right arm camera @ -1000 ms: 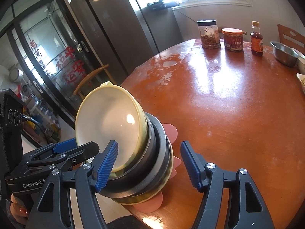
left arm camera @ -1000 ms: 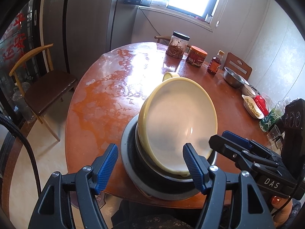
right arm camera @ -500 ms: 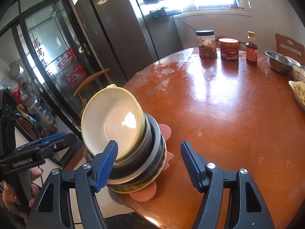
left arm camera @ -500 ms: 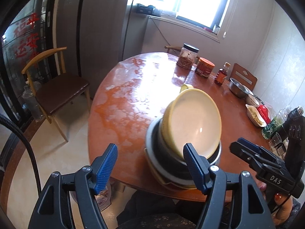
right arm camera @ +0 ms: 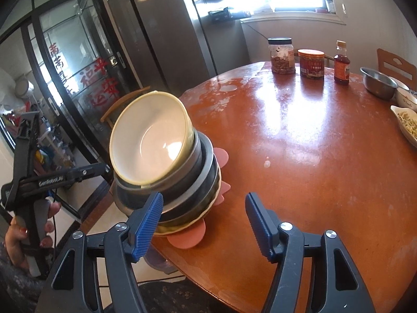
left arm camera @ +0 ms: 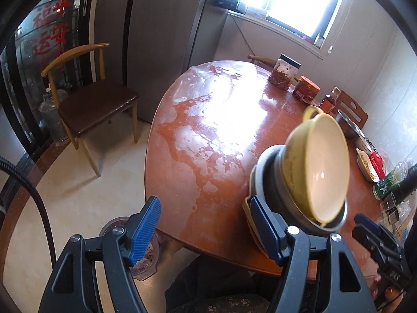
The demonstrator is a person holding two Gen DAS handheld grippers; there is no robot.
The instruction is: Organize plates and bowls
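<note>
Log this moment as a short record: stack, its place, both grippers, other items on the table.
stack: yellow bowl tilted on top of metal bowls, on a pink mat
place: near edge of the table
left gripper: open, empty, beside the stack
right gripper: open, empty, beside the stack
far side: two jars, bottle, steel bowl

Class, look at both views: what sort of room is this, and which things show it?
Most likely a home dining room or kitchen: a round wooden table carrying food jars, a tall steel fridge, and a wooden chair.
</note>
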